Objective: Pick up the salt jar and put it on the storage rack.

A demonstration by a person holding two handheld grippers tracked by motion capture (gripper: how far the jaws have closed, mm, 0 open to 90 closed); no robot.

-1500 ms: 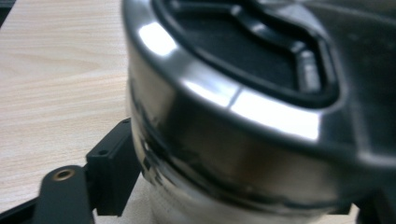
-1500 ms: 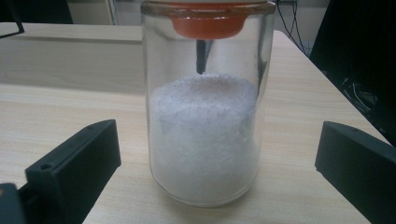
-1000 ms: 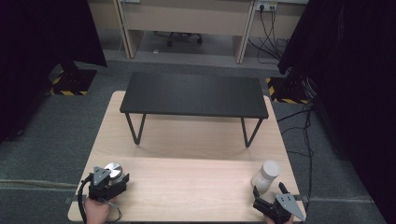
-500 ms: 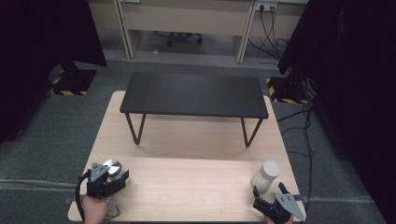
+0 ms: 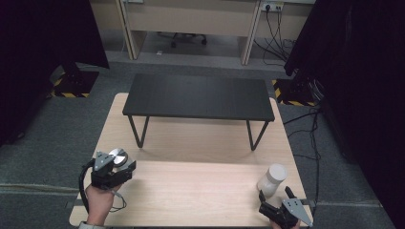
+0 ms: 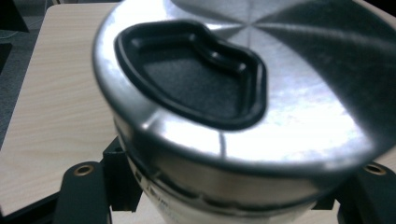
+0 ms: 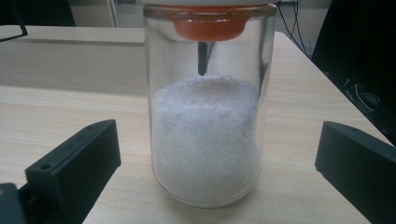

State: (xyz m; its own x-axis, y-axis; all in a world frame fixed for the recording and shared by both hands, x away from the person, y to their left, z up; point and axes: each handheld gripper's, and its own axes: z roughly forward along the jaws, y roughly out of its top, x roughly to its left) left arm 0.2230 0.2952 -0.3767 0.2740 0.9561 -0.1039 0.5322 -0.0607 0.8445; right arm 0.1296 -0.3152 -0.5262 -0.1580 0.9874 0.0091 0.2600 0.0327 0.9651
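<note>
One camera overhead, one riding on each tool

The high view looks forward and down over the desk (image 5: pixel 191 191); each tool view sits very close, showing that same desk top behind a metal tin (image 6: pixel 233 107) and a glass jar (image 7: pixel 208 116).

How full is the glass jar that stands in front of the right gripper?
About half full. In the right gripper view the glass jar stands upright on the table, and the white powder reaches roughly the middle of its wall.

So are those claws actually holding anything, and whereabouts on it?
The left gripper is shut on the steel cup, gripping its side just below the lid. The right gripper holds nothing: its jaws stand open either side of the jar.
</note>
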